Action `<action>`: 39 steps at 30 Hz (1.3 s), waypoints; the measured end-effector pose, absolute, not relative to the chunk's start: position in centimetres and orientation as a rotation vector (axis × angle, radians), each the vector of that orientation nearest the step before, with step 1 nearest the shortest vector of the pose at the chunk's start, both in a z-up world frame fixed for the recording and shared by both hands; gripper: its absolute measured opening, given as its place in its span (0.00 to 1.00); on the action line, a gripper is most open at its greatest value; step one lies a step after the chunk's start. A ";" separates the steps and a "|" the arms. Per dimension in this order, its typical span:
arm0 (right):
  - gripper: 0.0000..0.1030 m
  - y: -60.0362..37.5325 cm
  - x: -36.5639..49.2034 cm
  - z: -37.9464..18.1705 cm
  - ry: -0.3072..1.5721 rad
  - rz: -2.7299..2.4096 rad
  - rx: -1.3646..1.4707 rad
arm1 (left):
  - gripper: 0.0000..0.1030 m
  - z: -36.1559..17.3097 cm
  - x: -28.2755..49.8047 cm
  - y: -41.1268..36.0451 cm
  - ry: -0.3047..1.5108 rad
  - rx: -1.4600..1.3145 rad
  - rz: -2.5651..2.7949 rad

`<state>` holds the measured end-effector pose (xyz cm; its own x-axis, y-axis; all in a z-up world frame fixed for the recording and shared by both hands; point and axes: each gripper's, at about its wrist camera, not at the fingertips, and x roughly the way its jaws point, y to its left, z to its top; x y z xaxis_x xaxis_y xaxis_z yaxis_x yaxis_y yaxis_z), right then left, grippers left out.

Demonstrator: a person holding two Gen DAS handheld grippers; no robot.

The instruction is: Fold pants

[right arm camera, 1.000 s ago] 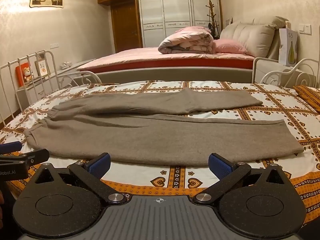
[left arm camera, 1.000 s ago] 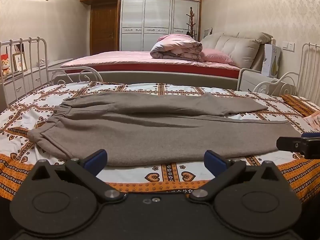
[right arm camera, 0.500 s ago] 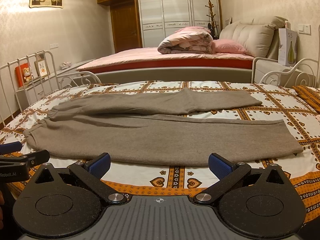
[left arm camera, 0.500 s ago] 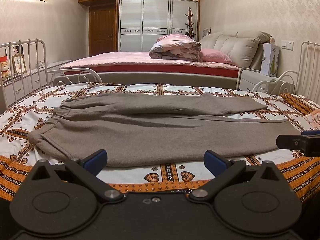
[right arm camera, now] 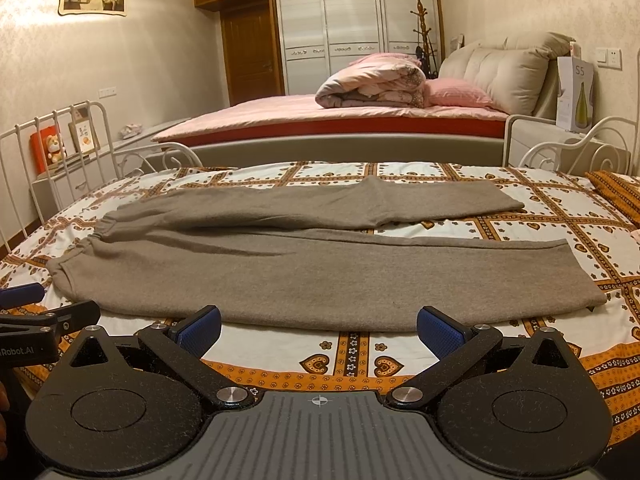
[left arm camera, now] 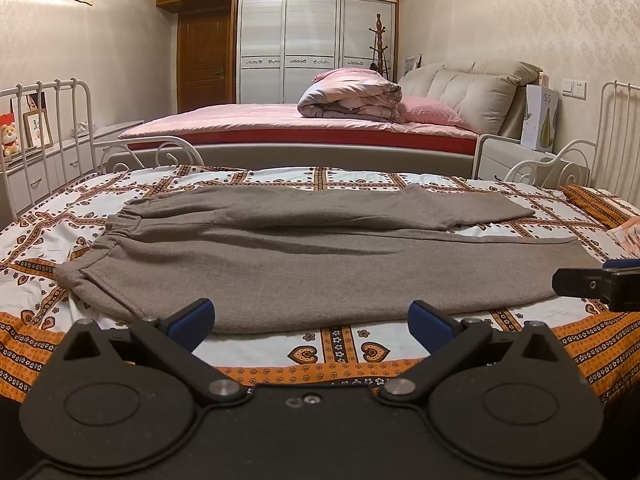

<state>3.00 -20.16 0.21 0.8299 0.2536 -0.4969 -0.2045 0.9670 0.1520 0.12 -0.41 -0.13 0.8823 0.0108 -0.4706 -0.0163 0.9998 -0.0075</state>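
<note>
Grey-brown pants [left arm camera: 304,264] lie flat on the patterned bed cover [left arm camera: 340,344], waistband at the left, both legs stretched to the right, the far leg a little apart from the near one. They also show in the right wrist view [right arm camera: 312,276]. My left gripper [left arm camera: 312,320] is open and empty, just short of the near leg's front edge. My right gripper [right arm camera: 318,330] is open and empty, also just short of that edge. The right gripper's side shows in the left wrist view [left arm camera: 596,284], the left gripper's in the right wrist view [right arm camera: 44,320].
White metal bed rails stand at the left [left arm camera: 44,120] and right [left arm camera: 616,128]. A second bed with a pink sheet and rolled quilt [left arm camera: 348,98] lies behind. An orange pillow [right arm camera: 616,192] sits at the far right of the cover.
Both grippers have eased slightly forward and up over the bed; the view shifts a little. The pants have not moved. Both stay open.
</note>
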 end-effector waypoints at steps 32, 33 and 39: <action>1.00 -19.9 3.0 0.1 0.545 0.254 0.089 | 0.94 -0.2 0.2 -0.4 0.492 -0.007 0.012; 1.00 -19.9 3.0 0.1 0.545 0.255 0.089 | 0.94 -0.2 0.2 -0.4 0.492 -0.007 0.012; 1.00 -19.9 2.9 0.0 0.545 0.256 0.089 | 0.94 -0.2 0.2 -0.4 0.491 -0.007 0.013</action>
<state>2.88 -19.88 -0.01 0.8239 0.2644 -0.5013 -0.2174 0.9643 0.1512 0.18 -0.38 -0.15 0.8816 0.0105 -0.4719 -0.0138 0.9999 -0.0034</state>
